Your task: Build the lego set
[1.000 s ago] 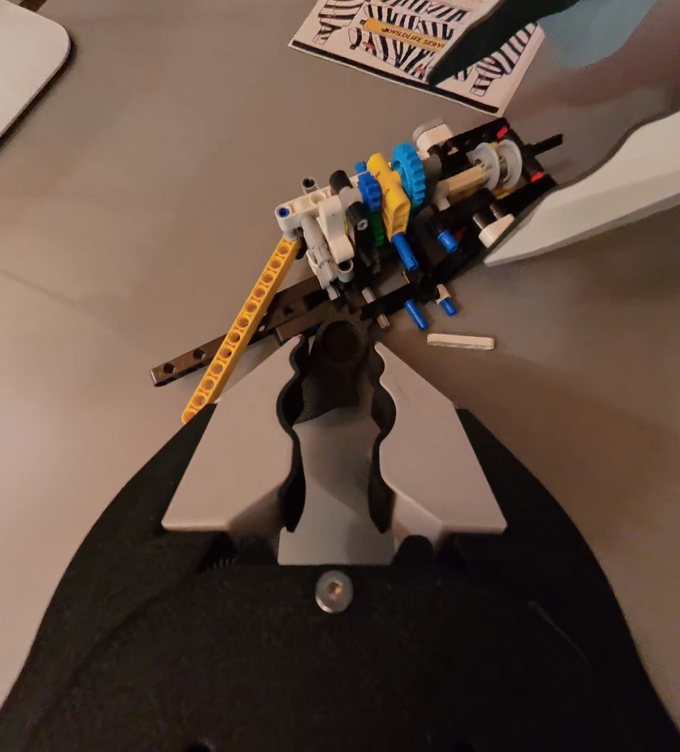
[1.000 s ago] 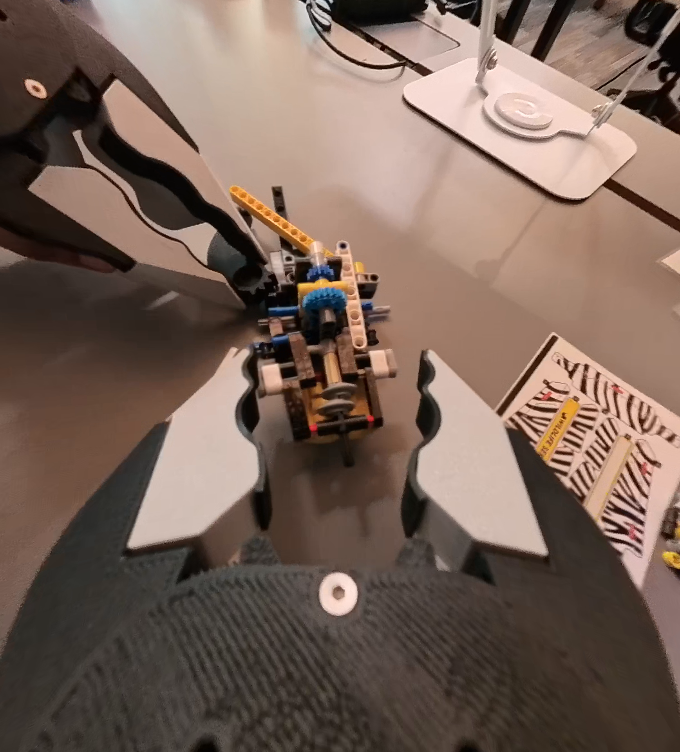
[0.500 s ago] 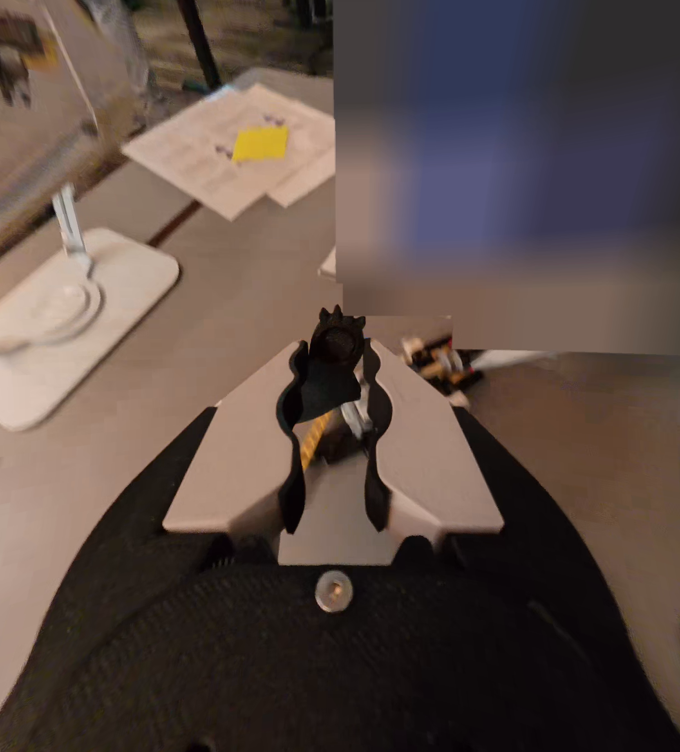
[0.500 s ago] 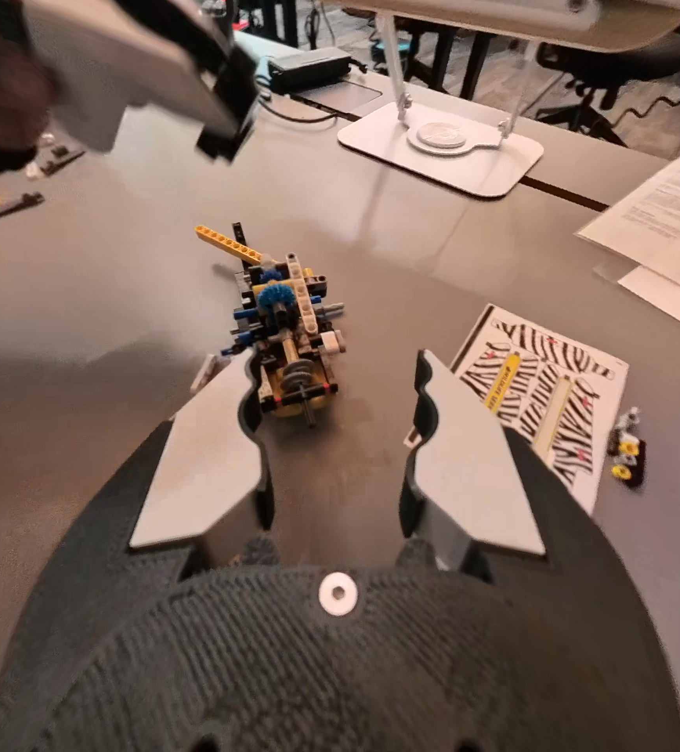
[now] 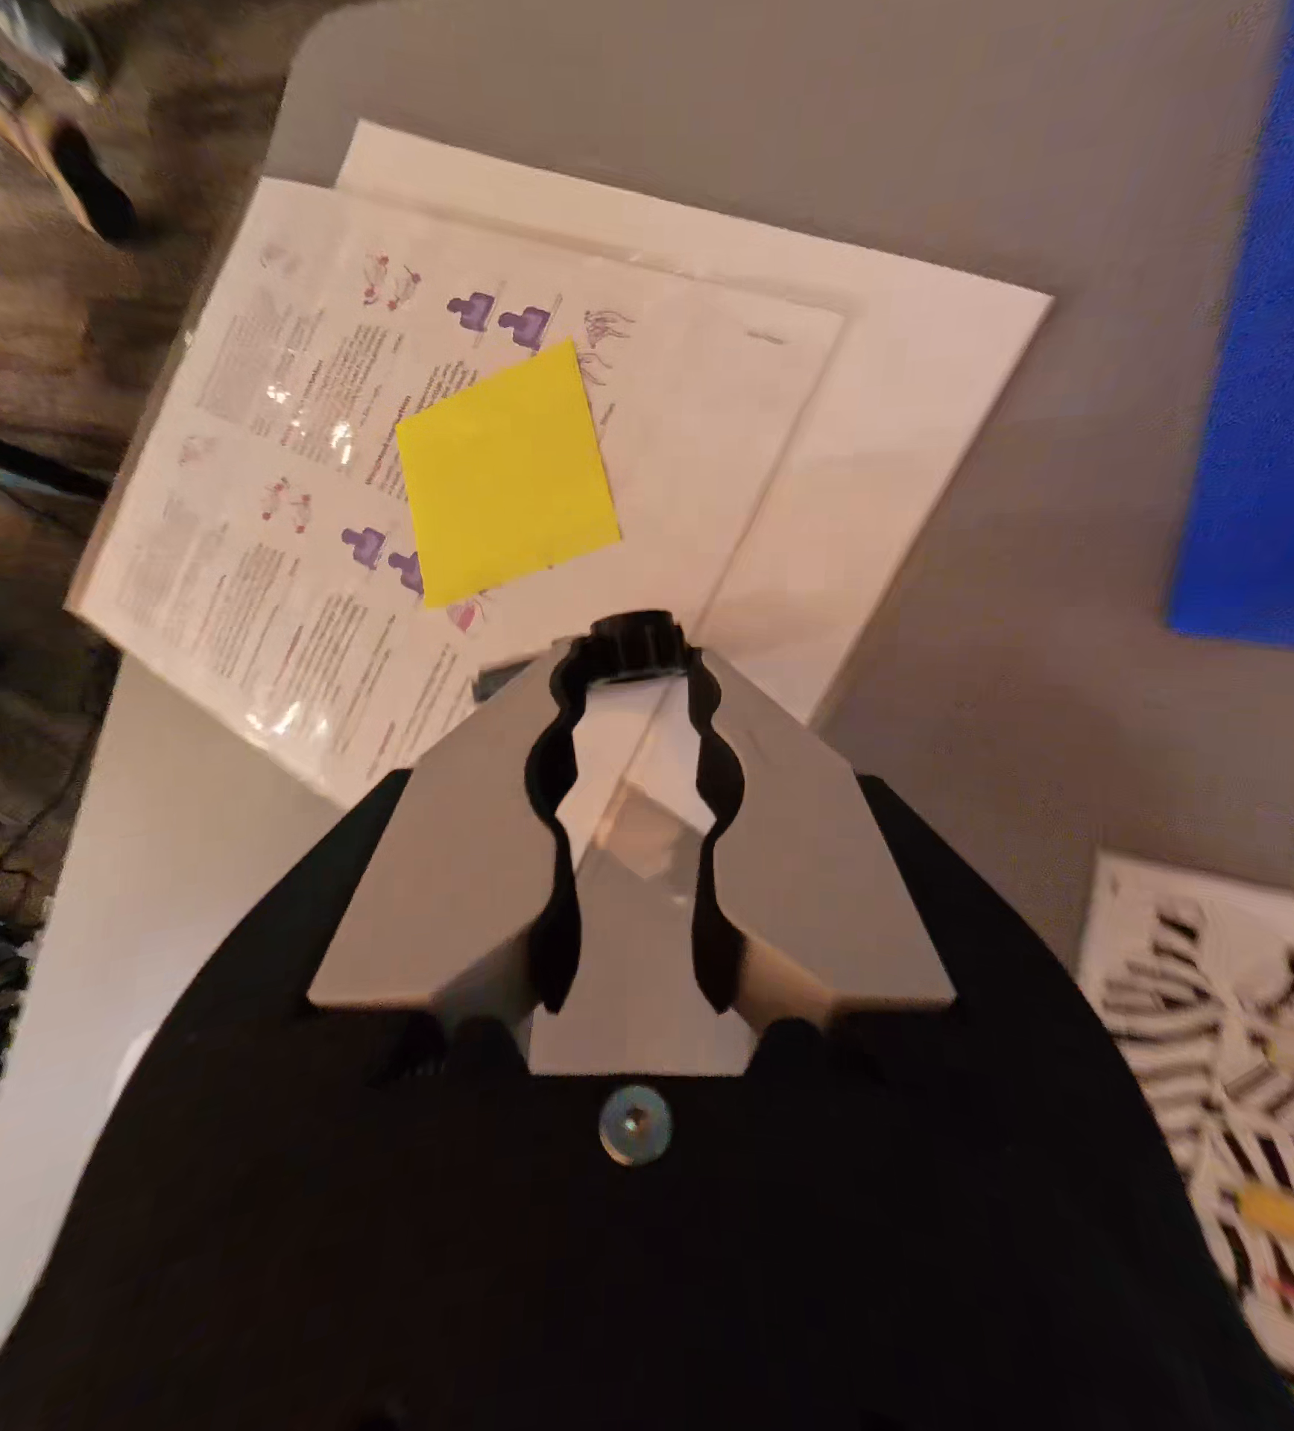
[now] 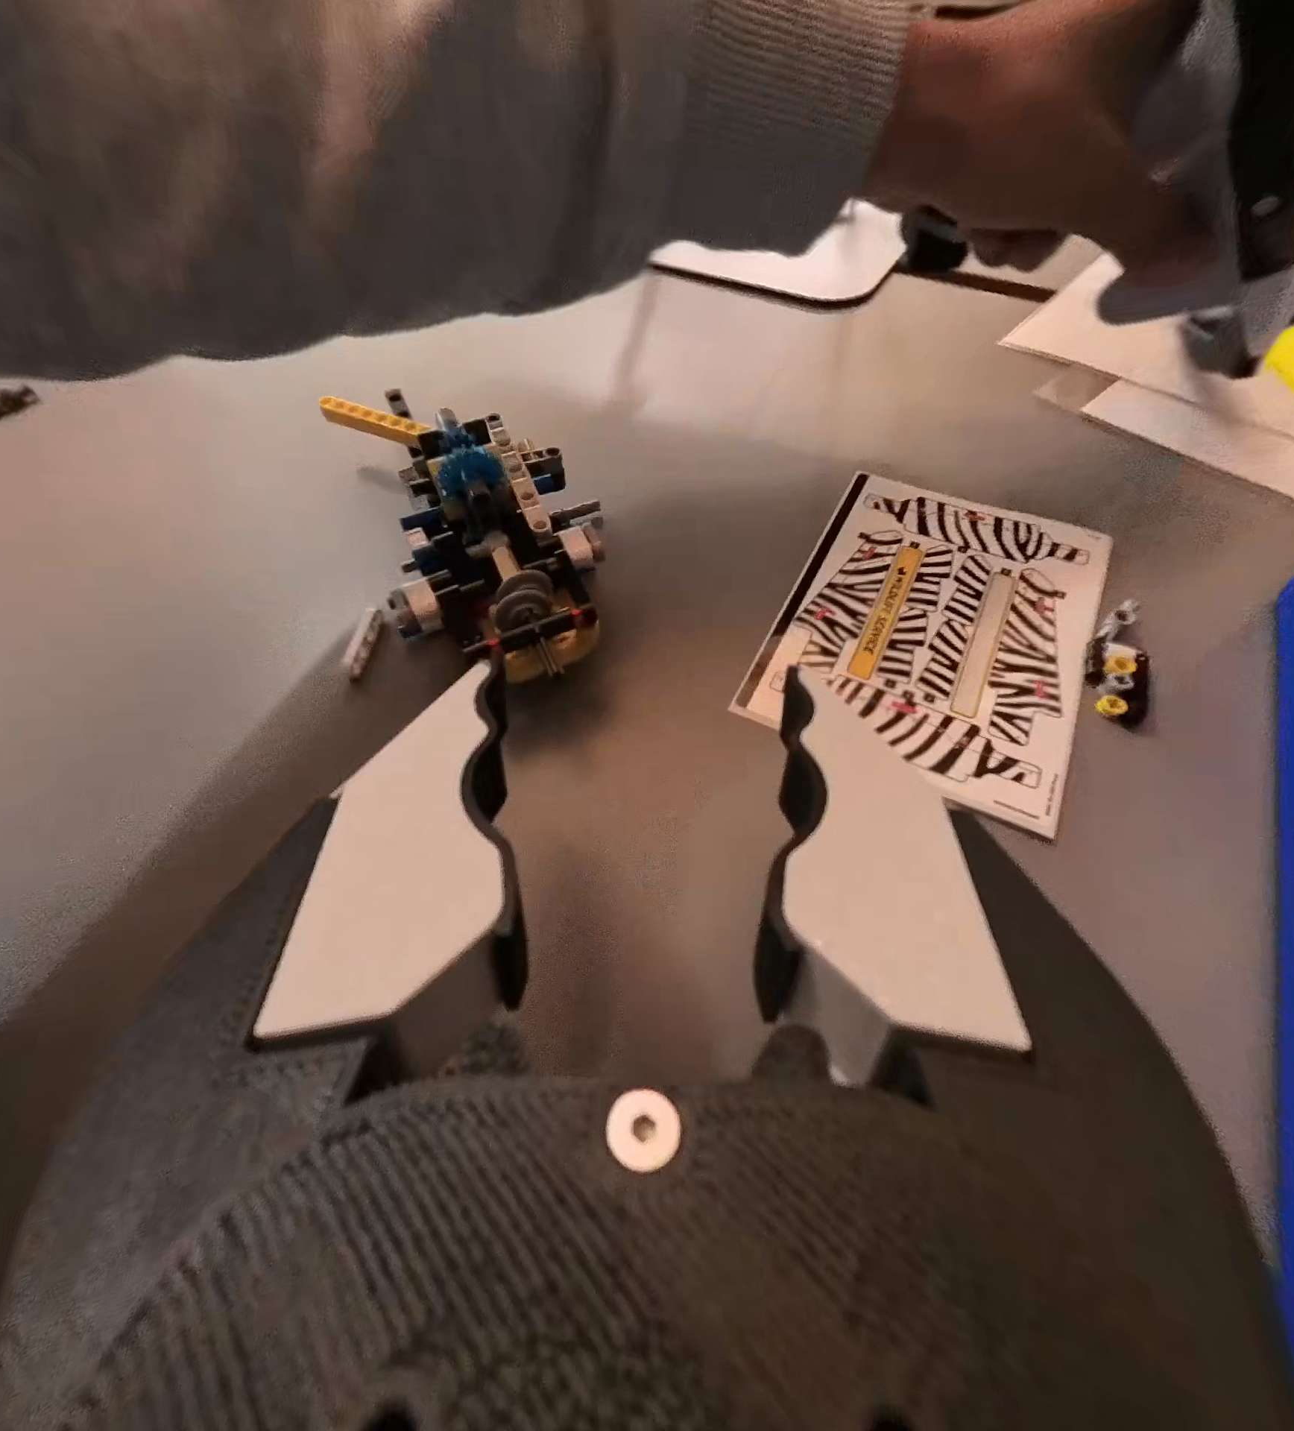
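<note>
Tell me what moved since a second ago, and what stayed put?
The left gripper lifted away from the lego model and swung right, out over the printed papers with the yellow note, still clamped on its black gear. The right gripper drew back a little from the model, staying open. The model, the striped sticker sheet and the loose white piece stayed put.

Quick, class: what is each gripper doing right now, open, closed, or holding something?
Left gripper: closed on a black gear.
Right gripper: open, empty, near the lego model.
</note>
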Demonstrator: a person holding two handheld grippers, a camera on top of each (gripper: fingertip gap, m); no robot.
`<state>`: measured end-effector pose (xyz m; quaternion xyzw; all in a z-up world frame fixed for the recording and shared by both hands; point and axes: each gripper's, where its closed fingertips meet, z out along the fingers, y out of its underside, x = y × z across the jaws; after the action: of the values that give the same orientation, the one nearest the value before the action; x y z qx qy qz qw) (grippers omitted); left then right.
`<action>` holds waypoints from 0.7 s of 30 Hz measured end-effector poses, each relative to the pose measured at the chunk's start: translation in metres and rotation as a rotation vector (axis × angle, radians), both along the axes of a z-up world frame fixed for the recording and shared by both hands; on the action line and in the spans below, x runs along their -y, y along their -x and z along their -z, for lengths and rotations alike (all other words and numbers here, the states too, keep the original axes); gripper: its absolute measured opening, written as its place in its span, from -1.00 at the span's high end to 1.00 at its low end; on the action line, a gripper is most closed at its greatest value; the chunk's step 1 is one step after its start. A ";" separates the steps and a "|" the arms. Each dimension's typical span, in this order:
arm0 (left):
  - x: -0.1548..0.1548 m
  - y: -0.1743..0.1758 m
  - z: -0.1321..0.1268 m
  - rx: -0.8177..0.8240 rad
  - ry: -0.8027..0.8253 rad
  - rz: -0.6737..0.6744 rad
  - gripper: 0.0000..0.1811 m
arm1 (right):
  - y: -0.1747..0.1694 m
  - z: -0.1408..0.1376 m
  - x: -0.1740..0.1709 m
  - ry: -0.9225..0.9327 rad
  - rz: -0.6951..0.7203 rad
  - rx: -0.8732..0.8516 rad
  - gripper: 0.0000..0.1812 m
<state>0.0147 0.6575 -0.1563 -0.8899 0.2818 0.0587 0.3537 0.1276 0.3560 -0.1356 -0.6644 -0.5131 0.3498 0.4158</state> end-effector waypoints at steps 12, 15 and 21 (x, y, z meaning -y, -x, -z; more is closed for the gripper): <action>0.079 0.004 -0.034 0.127 0.016 -0.042 0.46 | -0.008 0.000 -0.007 0.033 0.012 -0.033 0.22; 0.163 0.006 -0.058 0.234 -0.020 -0.075 0.47 | -0.005 0.001 -0.001 0.034 -0.005 -0.031 0.23; 0.324 0.012 -0.053 0.319 -0.049 -0.233 0.53 | 0.010 0.004 0.035 0.007 -0.129 0.026 0.57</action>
<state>0.0029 0.3332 -0.1032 -0.9056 0.1158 -0.0357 0.4064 0.1175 0.3211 -0.1395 -0.6359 -0.5590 0.3692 0.3832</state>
